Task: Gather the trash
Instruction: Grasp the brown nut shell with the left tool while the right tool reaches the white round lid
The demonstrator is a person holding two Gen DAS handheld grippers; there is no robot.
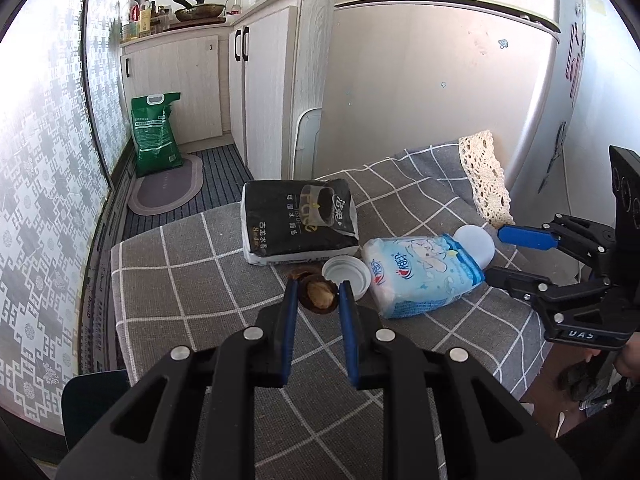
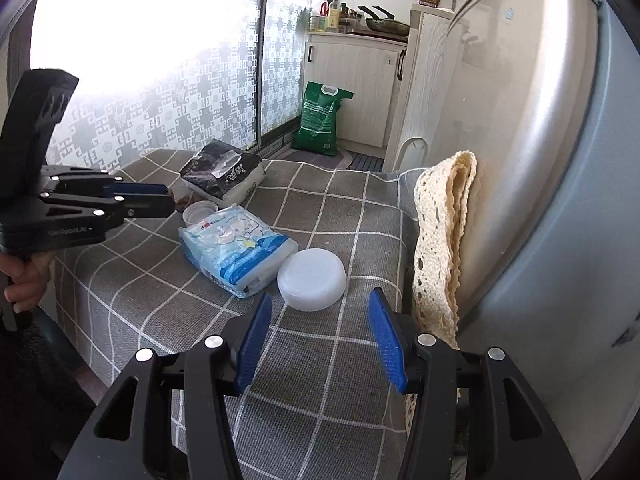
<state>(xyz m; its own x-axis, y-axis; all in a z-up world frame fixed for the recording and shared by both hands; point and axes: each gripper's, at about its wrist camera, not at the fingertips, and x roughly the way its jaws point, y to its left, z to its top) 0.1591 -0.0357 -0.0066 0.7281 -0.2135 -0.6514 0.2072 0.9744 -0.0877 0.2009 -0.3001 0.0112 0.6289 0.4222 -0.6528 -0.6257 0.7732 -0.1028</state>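
A brown fruit shell (image 1: 318,296) lies on the grey checked tablecloth (image 1: 180,280), beside a white plastic lid (image 1: 346,274). My left gripper (image 1: 319,290) has its blue fingers on either side of the shell, close to it; whether they touch it is unclear. It also shows in the right wrist view (image 2: 170,198), near the brown scrap (image 2: 186,200). A round white container (image 2: 312,279) lies just ahead of my right gripper (image 2: 320,306), which is open and empty. The right gripper also shows in the left wrist view (image 1: 496,250), by the container (image 1: 476,244).
A black tissue pack (image 1: 298,220) and a blue-white tissue pack (image 1: 424,278) lie on the table. A cream lace cloth (image 2: 440,248) hangs against the fridge (image 2: 540,160). A green bag (image 1: 156,136), floor mats and cabinets (image 1: 264,92) stand beyond the table.
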